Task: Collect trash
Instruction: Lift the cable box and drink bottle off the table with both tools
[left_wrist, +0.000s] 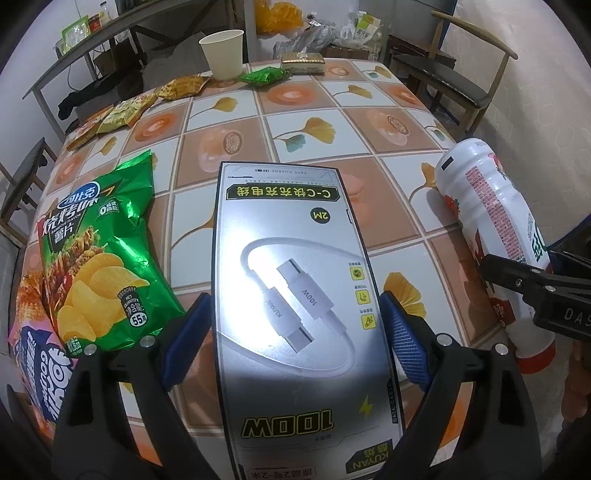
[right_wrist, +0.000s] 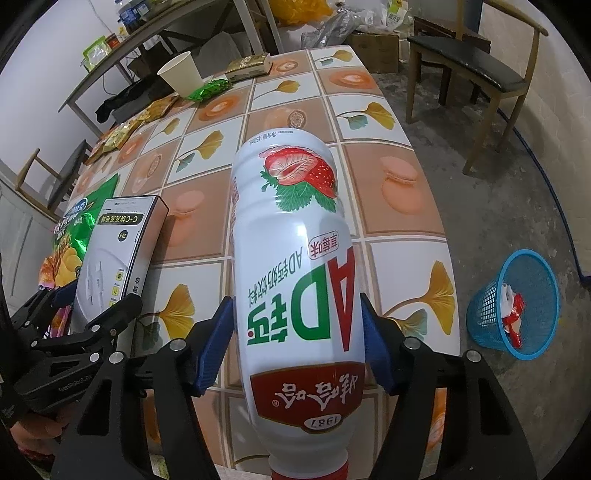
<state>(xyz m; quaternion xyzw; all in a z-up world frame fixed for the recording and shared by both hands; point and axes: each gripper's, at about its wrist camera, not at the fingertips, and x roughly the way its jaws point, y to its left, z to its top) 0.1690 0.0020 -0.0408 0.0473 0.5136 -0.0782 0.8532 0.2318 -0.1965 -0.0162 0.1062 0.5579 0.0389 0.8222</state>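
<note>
The bottle (right_wrist: 295, 295) lies on the worktop (right_wrist: 388, 206), right gripper (right_wrist: 295, 347) jaws clenched on it; left gripper (left_wrist: 291, 347) jaws grasp the box (left_wrist: 291, 258); a basket (right_wrist: 480, 321) stands on the floor.

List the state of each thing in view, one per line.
cable box: between the left gripper pads
strawberry milk bottle: lying flat, gripped by the right gripper
paper cup: upright
green chip bag: lying flat
blue wastebasket: upright, holding trash
</note>
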